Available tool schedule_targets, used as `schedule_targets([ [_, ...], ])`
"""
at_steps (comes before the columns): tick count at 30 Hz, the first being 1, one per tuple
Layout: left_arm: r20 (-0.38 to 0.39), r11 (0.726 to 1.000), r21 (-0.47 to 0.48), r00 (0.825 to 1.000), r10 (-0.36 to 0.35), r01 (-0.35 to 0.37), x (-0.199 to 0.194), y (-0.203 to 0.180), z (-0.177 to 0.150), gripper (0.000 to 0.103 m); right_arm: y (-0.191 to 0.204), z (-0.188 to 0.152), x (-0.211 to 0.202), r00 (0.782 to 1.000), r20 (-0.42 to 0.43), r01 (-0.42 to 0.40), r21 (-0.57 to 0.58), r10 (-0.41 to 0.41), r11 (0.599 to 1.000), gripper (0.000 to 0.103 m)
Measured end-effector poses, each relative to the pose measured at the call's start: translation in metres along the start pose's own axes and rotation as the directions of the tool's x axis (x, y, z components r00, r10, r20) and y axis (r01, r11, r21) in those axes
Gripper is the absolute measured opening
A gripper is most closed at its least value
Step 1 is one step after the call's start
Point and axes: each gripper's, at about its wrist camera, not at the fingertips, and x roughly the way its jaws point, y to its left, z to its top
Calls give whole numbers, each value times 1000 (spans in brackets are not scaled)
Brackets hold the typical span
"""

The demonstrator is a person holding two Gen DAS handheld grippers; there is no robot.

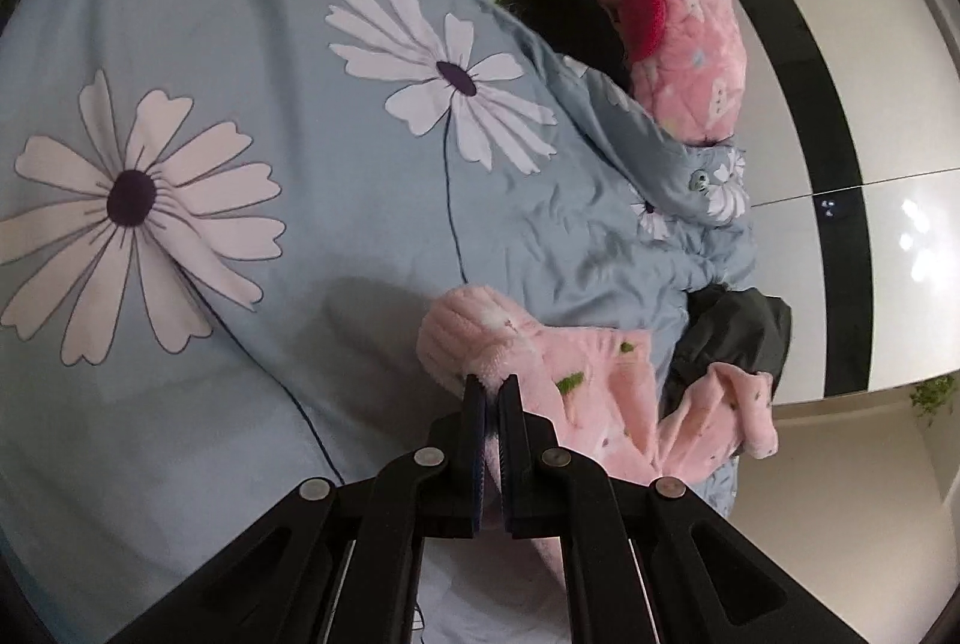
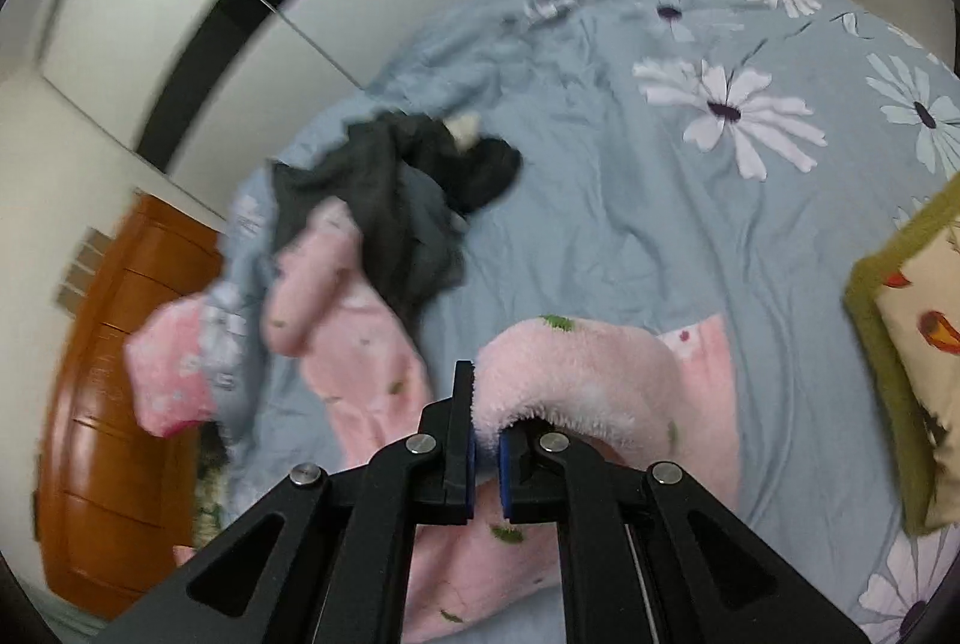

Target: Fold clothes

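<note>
A pale blue bedspread printed with large white daisies [image 1: 252, 236] fills most of the left wrist view and the centre and right of the right wrist view [image 2: 630, 236]. On it lies a fuzzy pink fleece garment with small green specks [image 2: 384, 386], running from centre left to the bottom of the right wrist view and sitting at lower centre right in the left wrist view [image 1: 588, 374]. A crumpled dark grey garment [image 2: 396, 200] overlaps its upper end, left of centre (it appears at the right edge of the bedspread in the left wrist view [image 1: 738, 332]). A second pink quilted piece with pale flowers [image 1: 690, 44] rests at the upper right. The left gripper [image 1: 492, 386], at lower centre, has its fingers pressed onto a rounded pink fold. The right gripper [image 2: 487, 404] likewise pinches a thick rolled pink edge that arches over its right finger.
</note>
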Motion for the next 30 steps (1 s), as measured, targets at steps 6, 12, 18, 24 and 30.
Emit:
schedule_targets([
  [6,-33,998,-59,999,32,-33,19,12,-7,4,-16,-18,81,981,-181,67,-7,-67,998,9],
  [12,-40,998,-31,998,56,-57,26,7,-10,4,-45,-28,30,992,-68,-103,-11,102,995,51],
  [18,-53,995,-25,994,92,-94,38,8,-15,4,-101,-65,12,996,-72,-45,44,48,998,51],
  [24,-63,989,-12,987,146,-147,46,12,-21,5,-128,-105,40,984,-179,27,51,-18,998,51],
  [30,-75,985,-29,983,166,-168,50,19,-22,5,-80,-103,66,982,-152,93,-148,-115,985,59],
])
